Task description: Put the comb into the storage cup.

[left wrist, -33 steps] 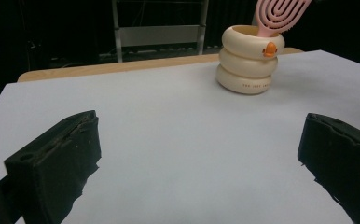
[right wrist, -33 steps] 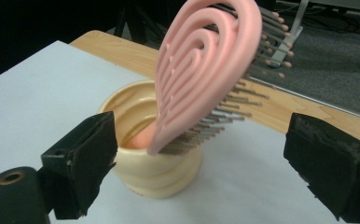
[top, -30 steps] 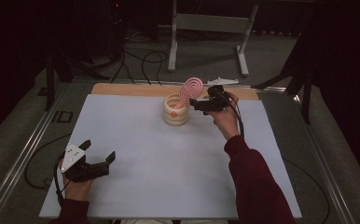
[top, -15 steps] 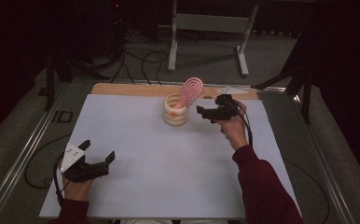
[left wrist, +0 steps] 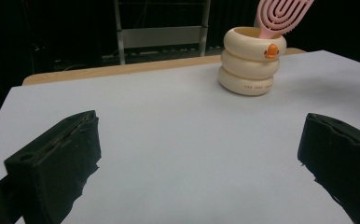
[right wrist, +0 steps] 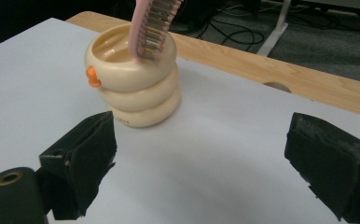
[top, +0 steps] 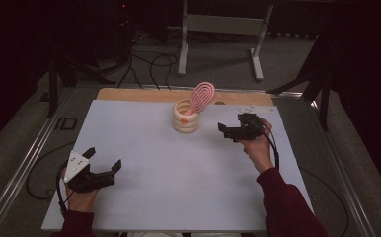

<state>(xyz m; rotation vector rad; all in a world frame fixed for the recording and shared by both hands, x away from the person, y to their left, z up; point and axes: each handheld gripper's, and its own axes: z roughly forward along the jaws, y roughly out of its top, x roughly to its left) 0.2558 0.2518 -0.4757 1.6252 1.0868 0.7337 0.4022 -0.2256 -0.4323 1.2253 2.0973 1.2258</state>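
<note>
Pink hairbrush [top: 202,97] stands head-up, tilted, in the cream ringed cup [top: 185,118], upper centre of the high view, on the white table [top: 188,182]; right gripper [top: 231,131] just right of the cup, jaws wide apart, empty; left gripper [top: 103,163] lower left, jaws apart, empty, well apart from cup.

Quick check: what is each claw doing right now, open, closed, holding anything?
Left claw: open, holding nothing, low over the table's near left.
Right claw: open, holding nothing, beside the cream cup with the pink brush.
</note>
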